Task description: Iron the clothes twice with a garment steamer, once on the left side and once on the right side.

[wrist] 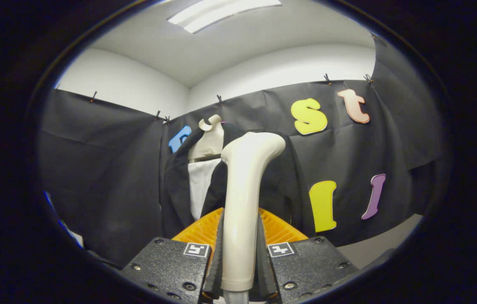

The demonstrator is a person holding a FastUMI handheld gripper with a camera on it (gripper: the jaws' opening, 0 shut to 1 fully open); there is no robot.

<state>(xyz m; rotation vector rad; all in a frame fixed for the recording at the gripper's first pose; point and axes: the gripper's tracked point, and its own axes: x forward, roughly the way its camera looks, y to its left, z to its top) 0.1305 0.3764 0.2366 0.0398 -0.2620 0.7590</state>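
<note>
A cream garment steamer (243, 198) stands upright between my fingers, its handle pressed from both sides by my gripper (240, 257). Its bent head points to the right, level with the garment's shoulder. Beyond it hangs a dark jacket (278, 181) over a white shirt (199, 185) on a pale mannequin neck with a hook (209, 137). The steamer hides the middle of the jacket. The steamer head sits short of the cloth; how far I cannot tell.
An orange ribbed piece (276, 230) shows just behind the fingers, on either side of the steamer handle. Black cloth walls close in behind and to the left. A grey surface (380, 245) lies low to the right.
</note>
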